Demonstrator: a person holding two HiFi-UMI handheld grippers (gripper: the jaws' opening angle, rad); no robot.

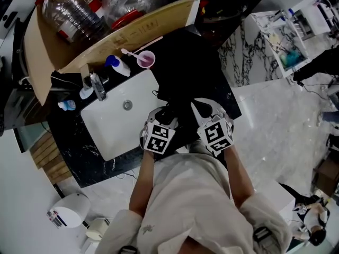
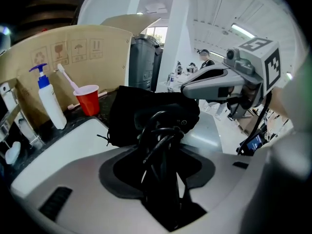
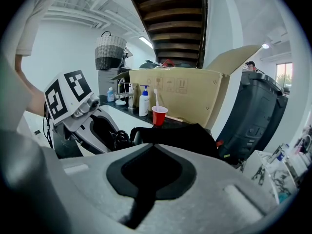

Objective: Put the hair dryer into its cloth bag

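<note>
Cord coils showed plainly only in the left gripper view. There the left gripper had its fingers partly closed and clamped on the black hair dryer, with the looped cord bunched on top of it. The dryer's front end sat at the near edge of the black cloth bag; whether it had entered the mouth could not be told. The head view showed little of this, since both dryer and bag merged into the dark counter just right of the white sink.

The right gripper view looked along its own jaws, which stood almost together with only a narrow dark slit between them. The bag's raised rim lay directly at their tips. Seen from the left gripper view, the right gripper met the top of the heaped bag, so it appeared to pinch the fabric.

Only the head view looked down into the open cardboard box behind the sink, which held clear plastic bottles with red caps. From the gripper views just the box's printed wall and flap showed. A red cup on the counter held a toothbrush, beside a white pump bottle with a blue top.
</note>
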